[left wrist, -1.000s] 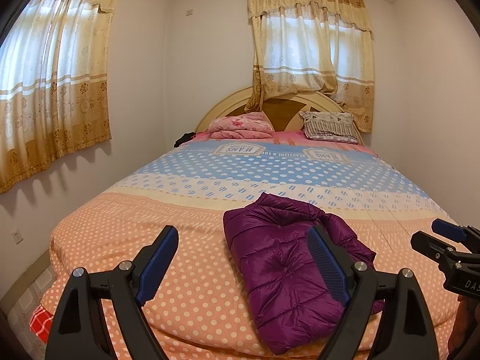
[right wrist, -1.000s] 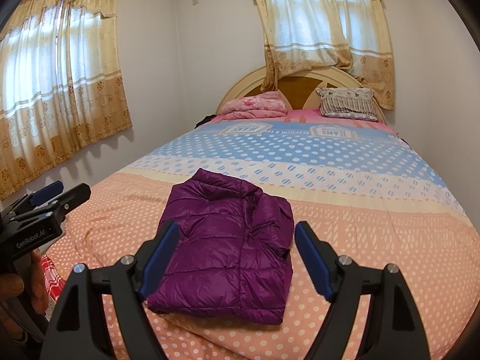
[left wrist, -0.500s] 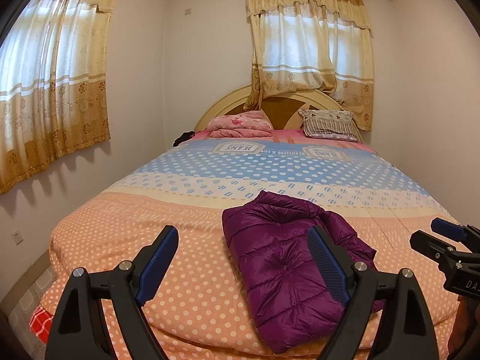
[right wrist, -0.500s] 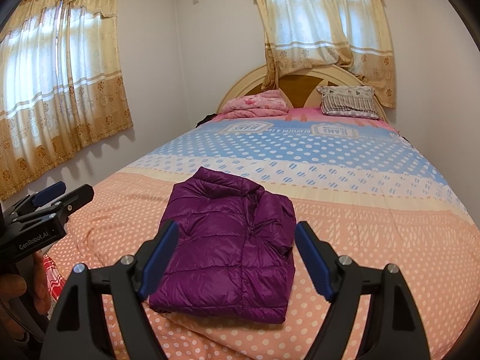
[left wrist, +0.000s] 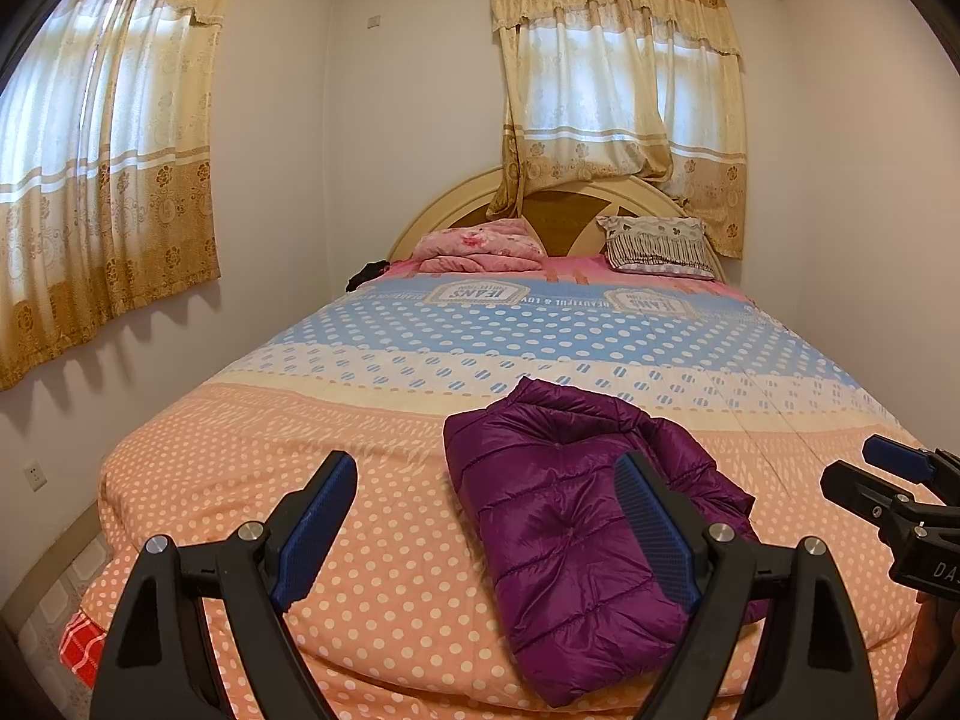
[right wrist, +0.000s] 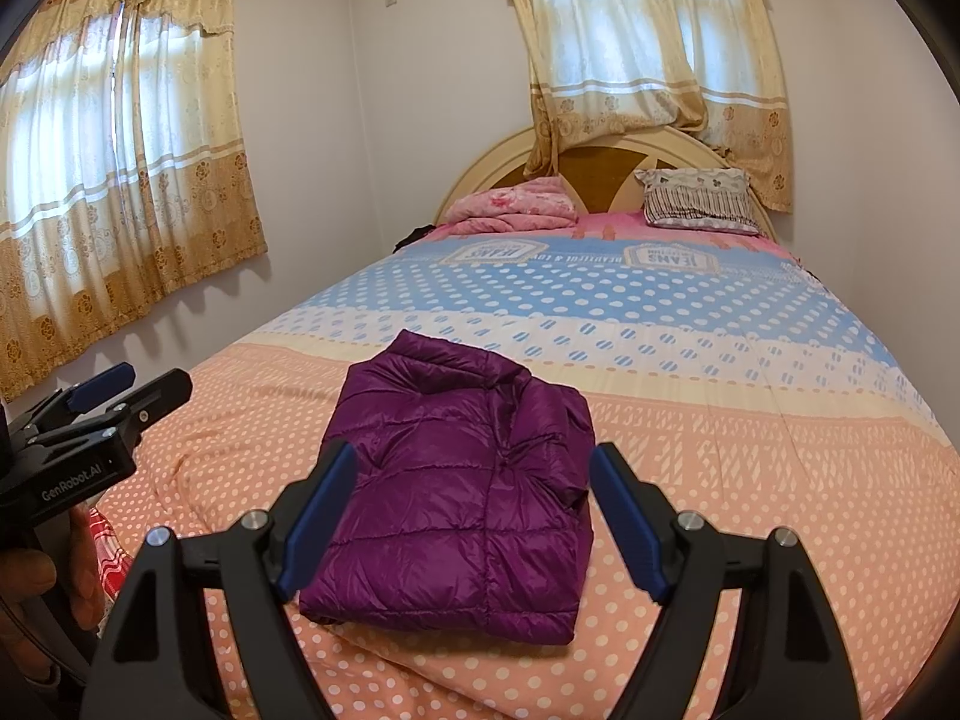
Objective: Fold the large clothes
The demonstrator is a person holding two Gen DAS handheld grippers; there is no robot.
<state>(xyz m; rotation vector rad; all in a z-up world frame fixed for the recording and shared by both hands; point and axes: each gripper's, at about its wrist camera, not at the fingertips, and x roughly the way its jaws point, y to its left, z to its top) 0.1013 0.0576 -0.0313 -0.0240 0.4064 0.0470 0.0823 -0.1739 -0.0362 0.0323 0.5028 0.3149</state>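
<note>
Nothing has changed over the last sec: jacket, both grippers and bedding sit exactly as in the earlier frames. Findings, left to right:

Left side of rm: curtained window (left wrist: 102, 168) on the side wall, wall socket (left wrist: 36, 476) low down, red checked cloth (left wrist: 81, 648) at the bed's near corner. No activity there.

Left gripper (left wrist: 486, 531): jaws stand wide apart, nothing between the pads, nothing held. It hovers over the near end of the bed (left wrist: 240, 480), pointing slightly down, w/ the jacket just off to its right. The right wrist view shows the person's hand (right wrist: 36, 588) on its handle.

Centre: purple puffer jacket (right wrist: 462, 492) lies on the orange dotted part of the bedspread near the foot of the bed, already folded into a compact rectangular bundle, collar end toward the headboard (right wrist: 600, 162). Edges look fairly square; one bulge on its right side, prob. a tucked sleeve.

Right gripper (right wrist: 471, 525): jaws also wide open and empty, held above and in front of the jacket, not touching it.

Far end: pink blanket (left wrist: 480, 246) and striped pillow (left wrist: 657, 243) at the headboard, well apart from the jacket.

Assessment: w/ both hands idle, released and clear of a tidy bundle, the fold appears complete or v. near it. At most, the right-side bulge may need flattening.
</note>
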